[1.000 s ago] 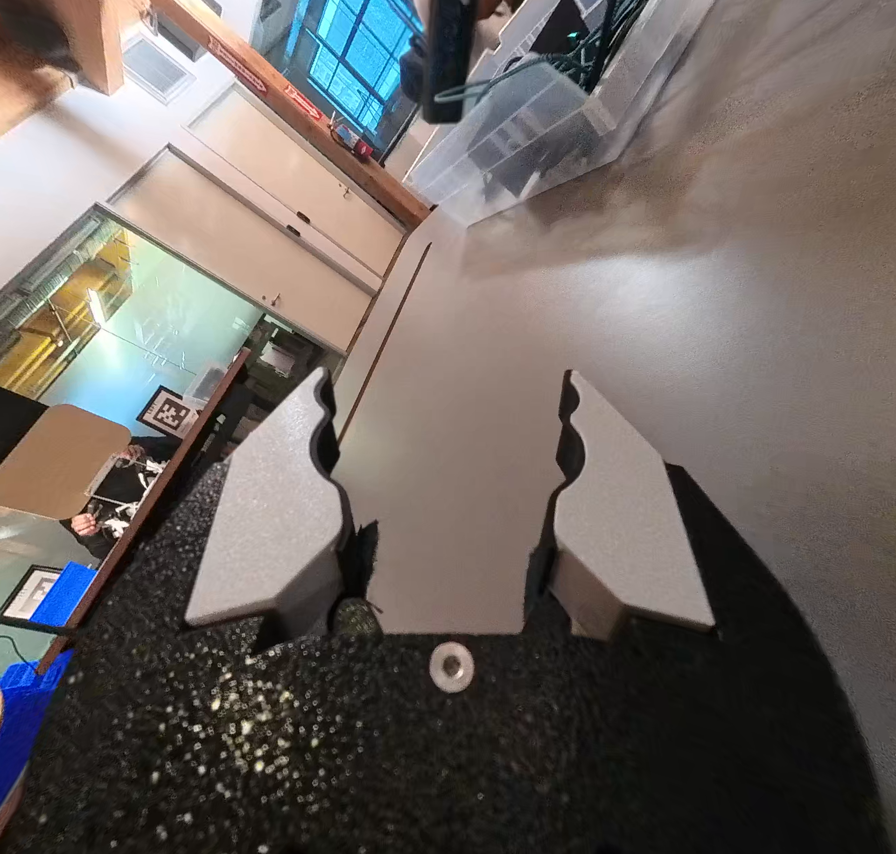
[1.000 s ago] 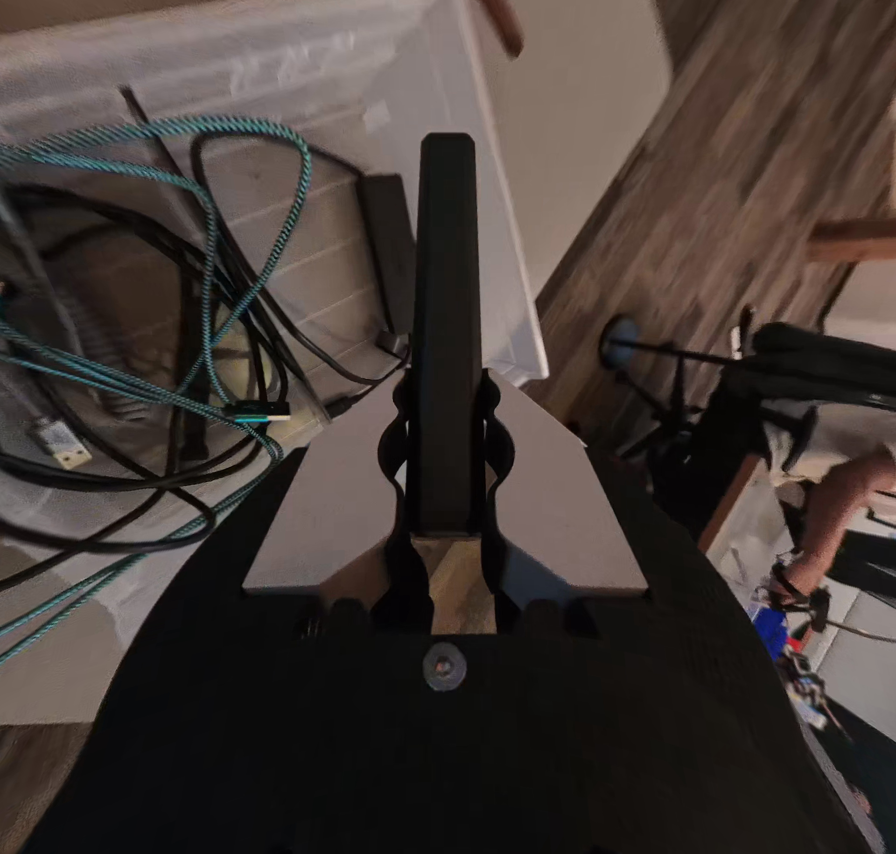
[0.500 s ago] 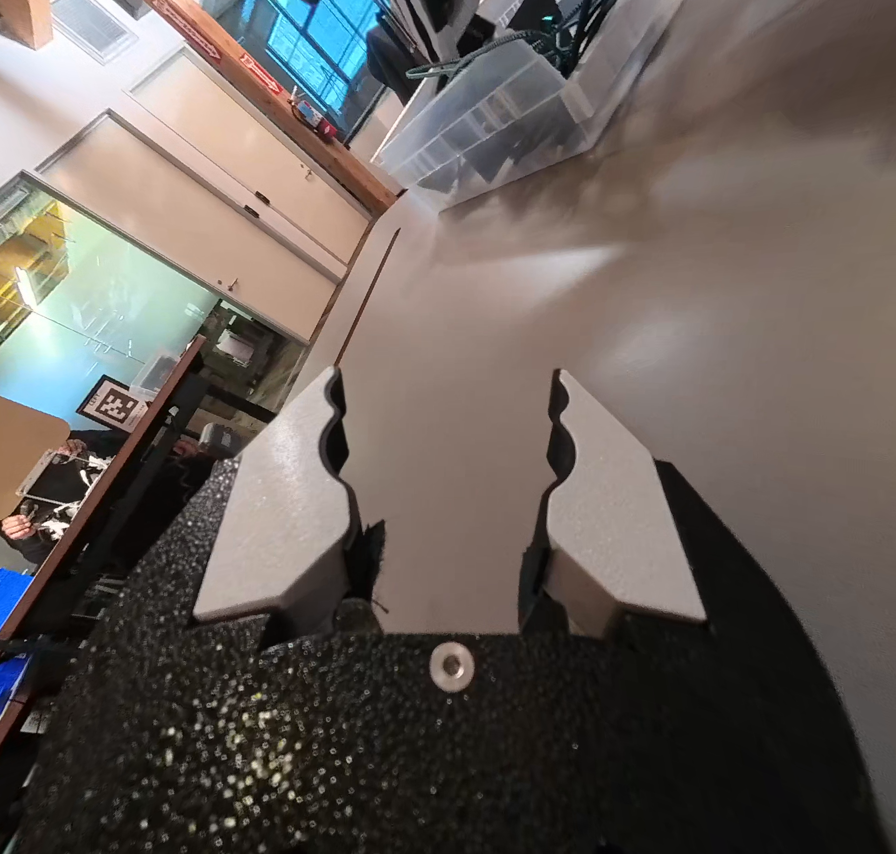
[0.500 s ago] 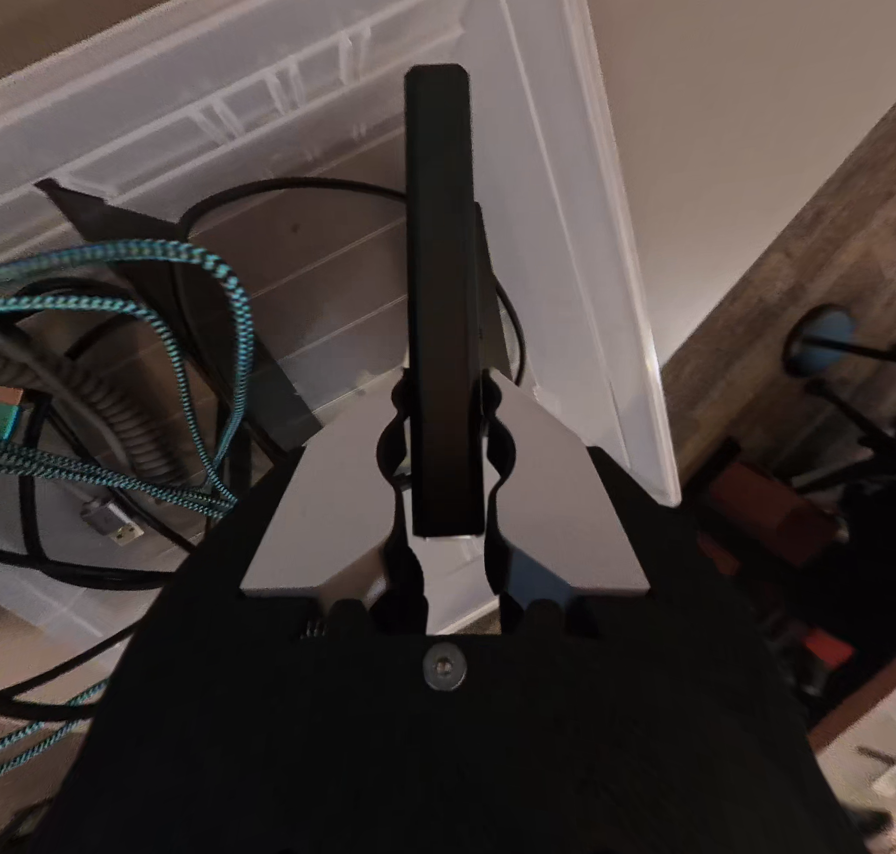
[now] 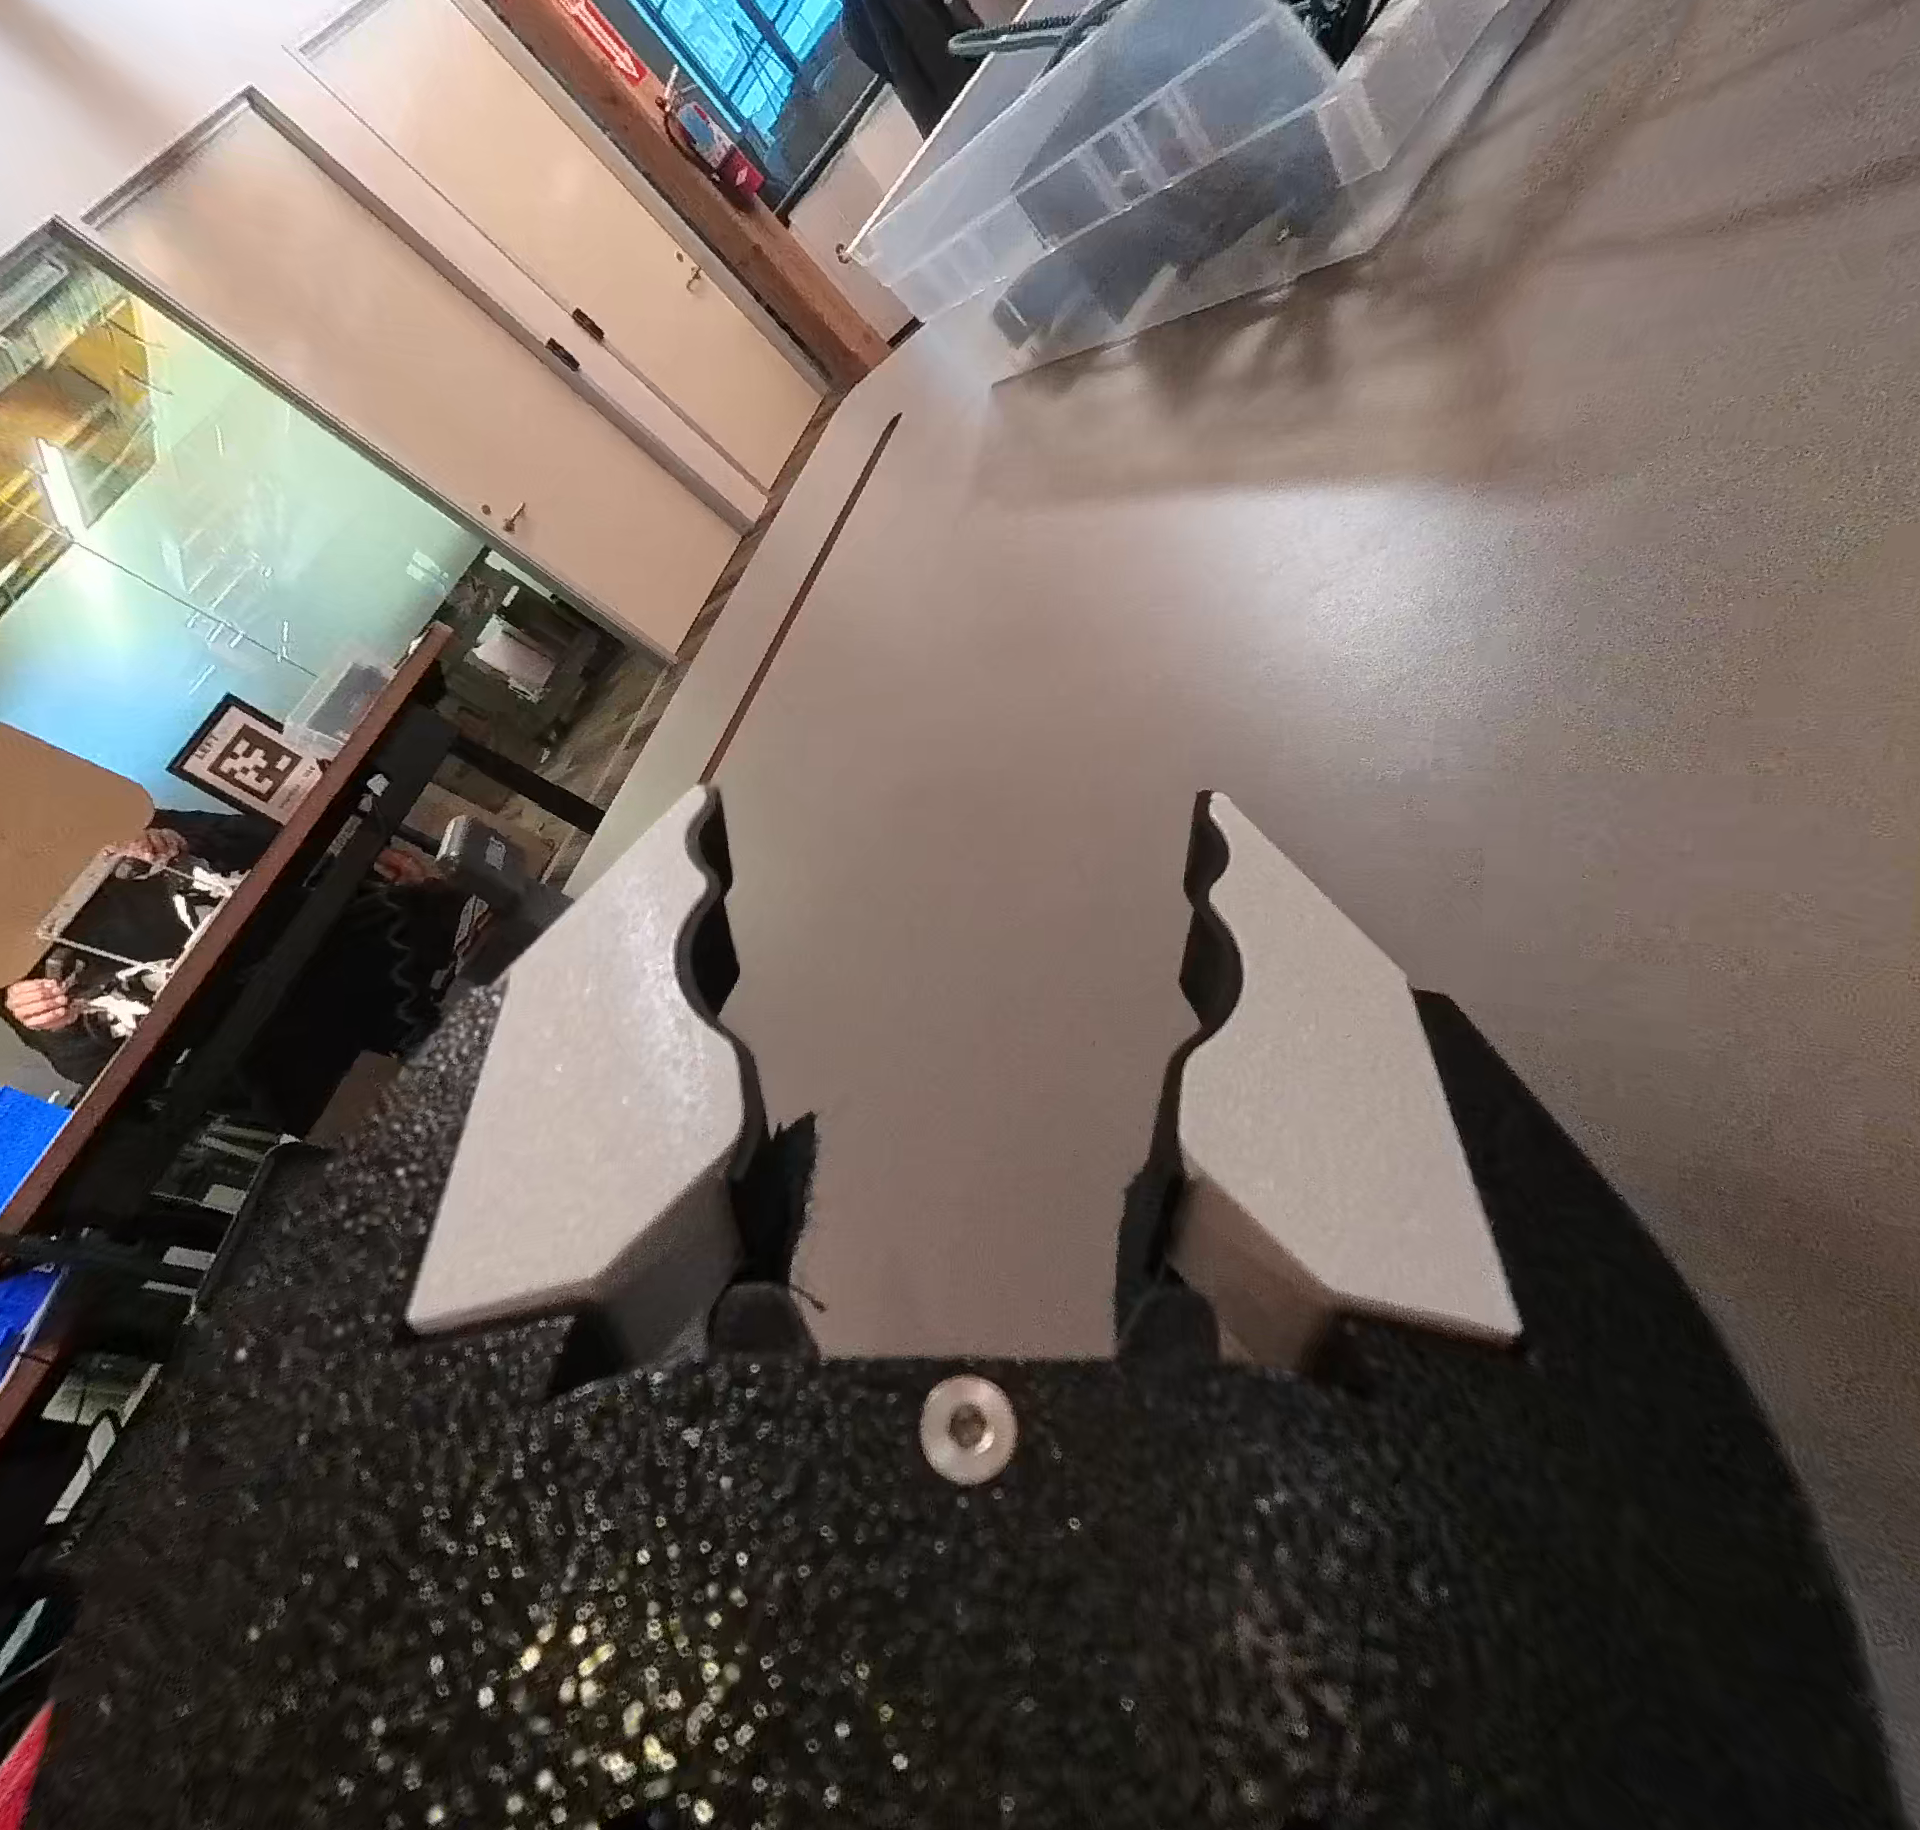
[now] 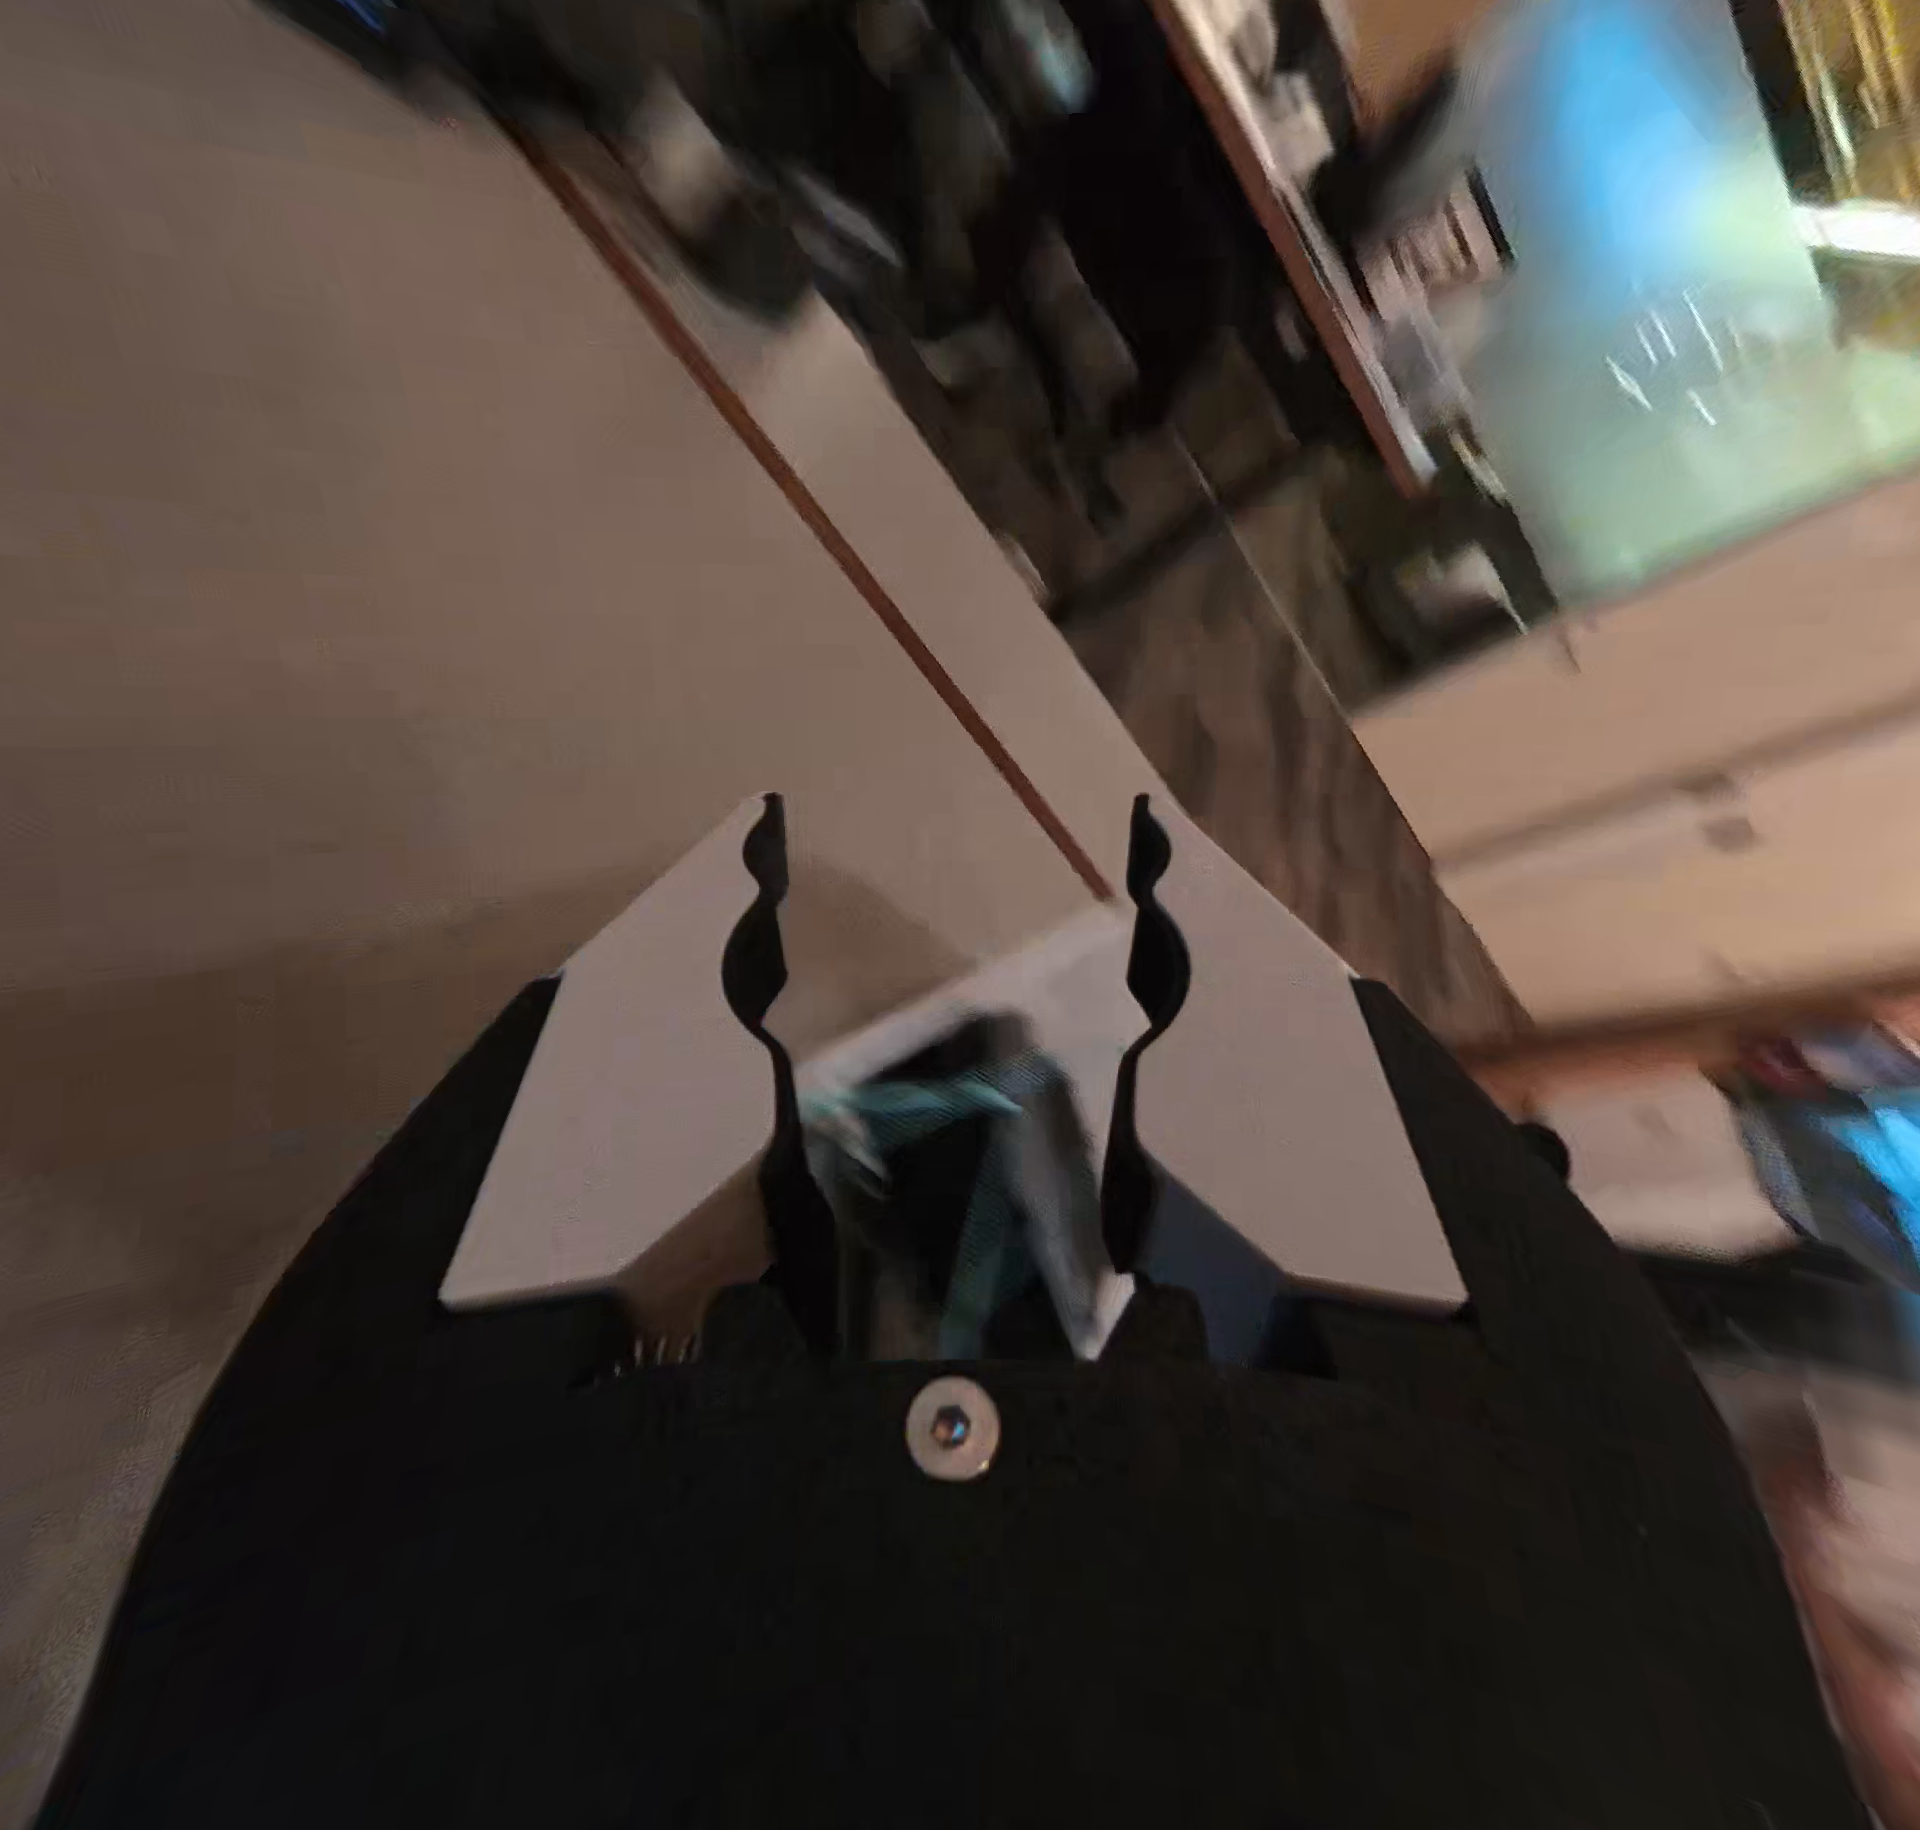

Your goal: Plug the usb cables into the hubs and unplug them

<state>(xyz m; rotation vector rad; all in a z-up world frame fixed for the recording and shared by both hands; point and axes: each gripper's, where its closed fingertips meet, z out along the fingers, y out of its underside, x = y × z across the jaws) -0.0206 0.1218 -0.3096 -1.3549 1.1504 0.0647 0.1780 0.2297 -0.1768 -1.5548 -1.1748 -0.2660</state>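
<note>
My left gripper (image 5: 958, 804) is open and empty, low over the bare grey table (image 5: 1403, 700). Far ahead of it stands a clear plastic bin (image 5: 1174, 149) with dark shapes inside and braided cables (image 5: 1039, 30) hanging over its rim. My right gripper (image 6: 955, 804) is open and empty. The right wrist view is blurred by motion. Low between the right fingers I see a white bin rim (image 6: 966, 991) and a teal cable (image 6: 904, 1105) inside it. No hub shows clearly in either view.
A person in dark clothes (image 5: 914, 24) stands behind the bin. A table seam (image 6: 831, 533) runs diagonally ahead of the right gripper, with the table edge and wooden floor (image 6: 1299, 741) beyond. At the left is another desk (image 5: 260, 907) with a square marker (image 5: 249, 762).
My right gripper was shut on a black hub over the bin; it has let go, opened and swung away fast. The left gripper stayed open and shifted only slightly.
</note>
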